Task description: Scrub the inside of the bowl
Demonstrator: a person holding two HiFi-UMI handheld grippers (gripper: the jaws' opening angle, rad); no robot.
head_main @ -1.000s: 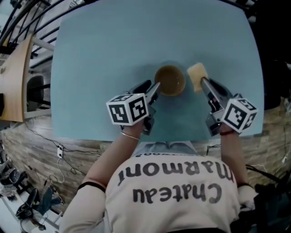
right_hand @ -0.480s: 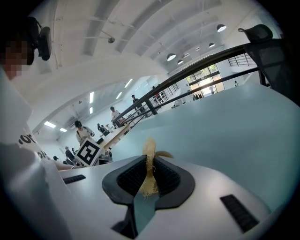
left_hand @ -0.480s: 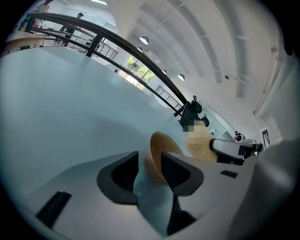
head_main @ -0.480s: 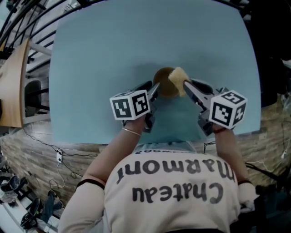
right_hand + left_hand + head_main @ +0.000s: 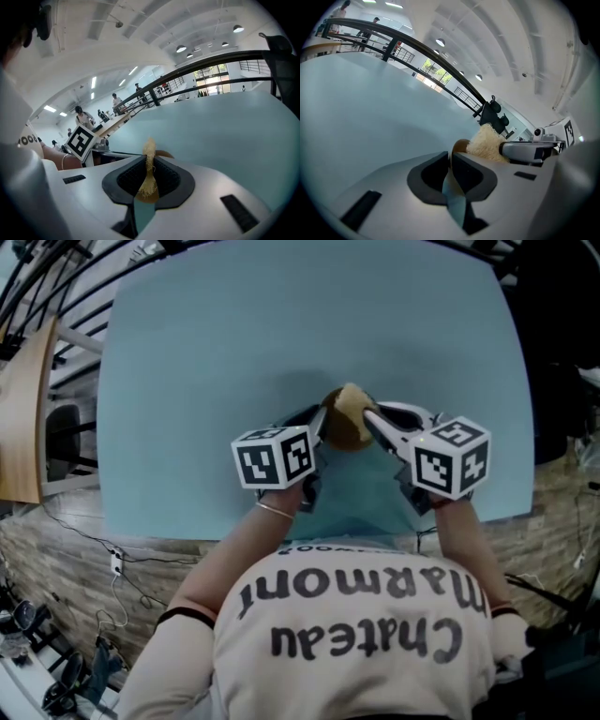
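Since a second ago, the right gripper [image 5: 367, 418] has carried the sponge [image 5: 349, 401] from beside the bowl [image 5: 345, 435] to over its mouth. The left gripper [image 5: 322, 420] has kept its place at the bowl's left rim. Its jaws have just been closing and now stand narrow, pinched on that thin brown rim [image 5: 459, 146]. The right jaws are clamped on the sponge's lower edge [image 5: 149, 174], and most of the sponge stands clear beyond them. The bowl sits near the middle of the blue table [image 5: 187, 352], held upright. I judge the setup done: the bowl is steadied and the sponge is at the opening. I cannot tell whether the sponge touches the inner wall yet, so I count the whole scrub as still to do. Both grippers slant down and forward from the person and converge on the bowl, the right one angling in from the right.
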